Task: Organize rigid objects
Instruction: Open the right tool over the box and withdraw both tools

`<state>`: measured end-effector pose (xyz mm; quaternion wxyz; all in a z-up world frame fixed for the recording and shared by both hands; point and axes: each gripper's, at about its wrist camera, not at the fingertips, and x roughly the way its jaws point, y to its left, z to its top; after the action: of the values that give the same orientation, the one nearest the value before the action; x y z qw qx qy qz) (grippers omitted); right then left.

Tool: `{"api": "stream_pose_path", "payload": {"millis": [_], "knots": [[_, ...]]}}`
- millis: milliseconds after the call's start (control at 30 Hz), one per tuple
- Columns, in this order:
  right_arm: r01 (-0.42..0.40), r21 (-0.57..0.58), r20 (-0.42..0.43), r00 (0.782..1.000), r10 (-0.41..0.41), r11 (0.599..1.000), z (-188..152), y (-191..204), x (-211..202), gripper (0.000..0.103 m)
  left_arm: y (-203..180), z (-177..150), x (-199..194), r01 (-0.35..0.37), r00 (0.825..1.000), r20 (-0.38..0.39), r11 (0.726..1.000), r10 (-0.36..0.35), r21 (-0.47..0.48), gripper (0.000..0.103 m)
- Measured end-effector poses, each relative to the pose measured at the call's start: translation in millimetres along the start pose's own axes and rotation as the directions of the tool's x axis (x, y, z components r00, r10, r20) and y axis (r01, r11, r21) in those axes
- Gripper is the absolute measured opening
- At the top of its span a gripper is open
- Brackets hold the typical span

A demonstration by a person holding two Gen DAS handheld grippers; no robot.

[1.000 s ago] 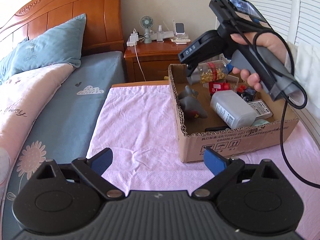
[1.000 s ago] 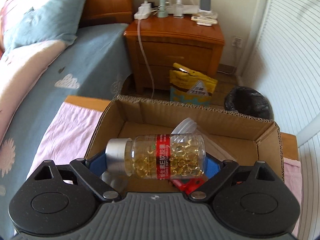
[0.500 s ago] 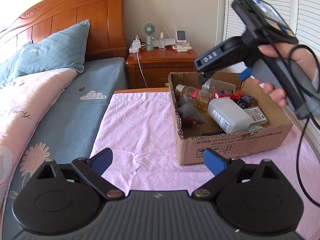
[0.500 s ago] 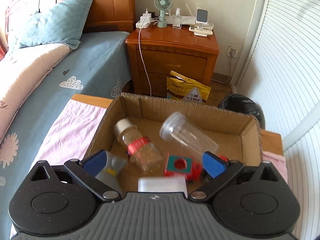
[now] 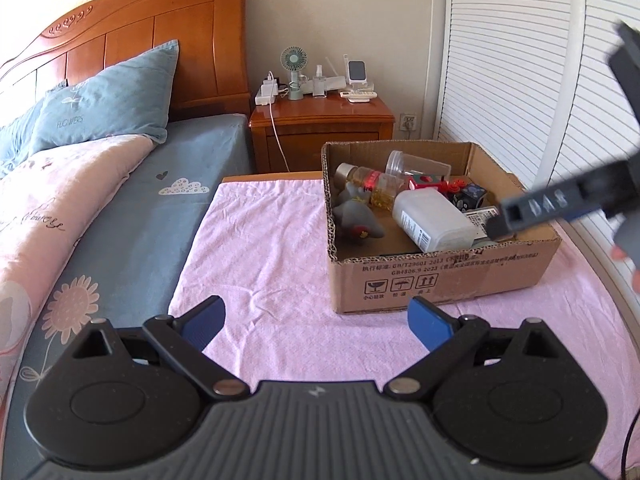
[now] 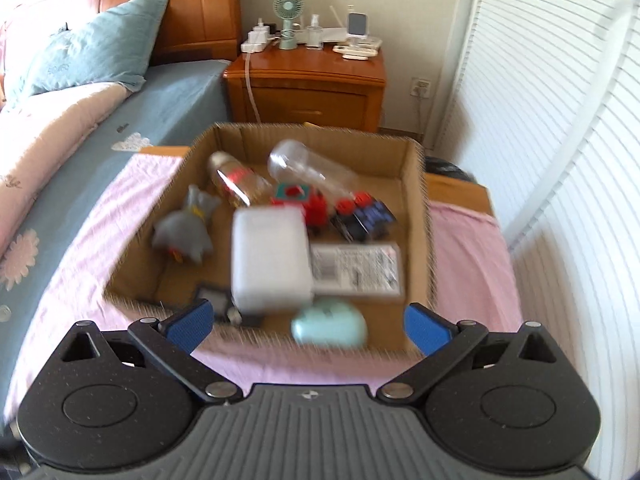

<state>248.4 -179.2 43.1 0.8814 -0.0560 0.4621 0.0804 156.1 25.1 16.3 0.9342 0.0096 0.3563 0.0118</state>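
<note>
A cardboard box stands on the pink cloth. Inside lie the capsule bottle with a red label, a clear plastic cup, a white container, a grey plush toy, red pieces and a labelled packet. My right gripper is open and empty, pulled back above the box's near side; its body shows blurred at the right edge of the left wrist view. My left gripper is open and empty over the cloth, in front of the box.
A bed with blue sheet and pink quilt lies left. A wooden nightstand with a fan and chargers stands behind the box. White louvred doors line the right side. A mint-green object lies at the box's near wall.
The right gripper opened and dropped the capsule bottle into the box, then drew back and to the right. The left gripper barely moved.
</note>
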Motion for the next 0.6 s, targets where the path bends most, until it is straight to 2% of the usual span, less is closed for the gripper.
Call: {"api": "stream_pose_path", "payload": {"millis": [200,333,600], "knots": [[0.029,0.081,-0.009,1.0,-0.029,0.996,-46,-8,-24,0.103,-6,0,0,-0.037,0.999,-0.023,0.999,0.037,-0.003,0.098],[0.047,0.143,0.005,0.999,-0.048,0.989,-70,-10,-45,0.103,-14,0,-6,-0.01,1.0,-0.023,1.0,0.011,0.011,0.098],[0.086,0.164,0.05,0.994,-0.096,0.983,-92,-8,-76,0.103,-33,1,-18,0.008,1.0,-0.029,0.998,-0.007,0.061,0.098]]}}
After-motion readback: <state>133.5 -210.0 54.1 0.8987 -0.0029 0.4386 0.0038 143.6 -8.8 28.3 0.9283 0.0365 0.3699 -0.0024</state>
